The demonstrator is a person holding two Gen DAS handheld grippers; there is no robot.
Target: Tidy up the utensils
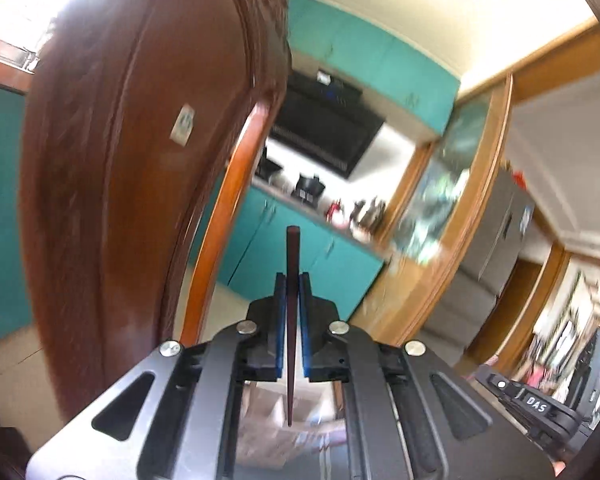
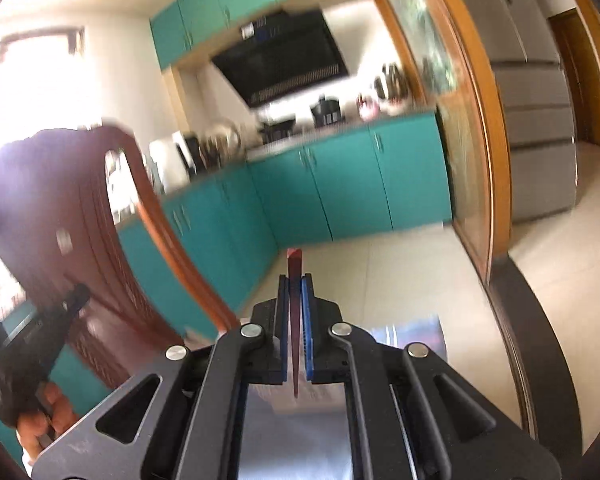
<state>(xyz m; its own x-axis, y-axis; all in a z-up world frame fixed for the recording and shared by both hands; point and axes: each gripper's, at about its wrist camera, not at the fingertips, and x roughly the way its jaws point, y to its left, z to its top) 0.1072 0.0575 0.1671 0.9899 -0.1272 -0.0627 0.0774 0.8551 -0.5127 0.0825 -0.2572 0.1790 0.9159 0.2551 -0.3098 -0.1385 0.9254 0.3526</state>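
Dark reddish wood chopstick (image 1: 292,300) sits pinched in the left tongs (image 1: 293,280), blue pads closed tight on its shaft, thick square end poking out past the tips, thin end hanging back under the body toward what looks like a divided organiser (image 1: 276,420) below, blurred, can't tell compartments; right tongs (image 2: 295,280) same deal, closed on a second chopstick (image 2: 295,320), square end forward, tapered tip trailing back over a shiny grey surface (image 2: 296,432) that may be the bench or a tray, too blurred to say. So one stick per hand, both up in the air, both views aimed into the kitchen with teal cabinets (image 2: 340,184) and a black range hood (image 2: 284,64) far off. Risks as I judge them: each stick is held across a narrow shaft only, so it could pivot or slip between the pads on a fast swing, more so since the shaft tapers; a dropped stick lands on the tiled floor (image 2: 400,272), not the bench. Brown wooden chair back (image 1: 140,160) looms just beside the left tongs, a sideways move could knock the protruding end against it and twist the stick. Hand (image 2: 40,412) on the left handle shows at the right view's edge, both tools near each other, so sticks could clash when brought together. Heavy blur makes aiming at a slot uncertain
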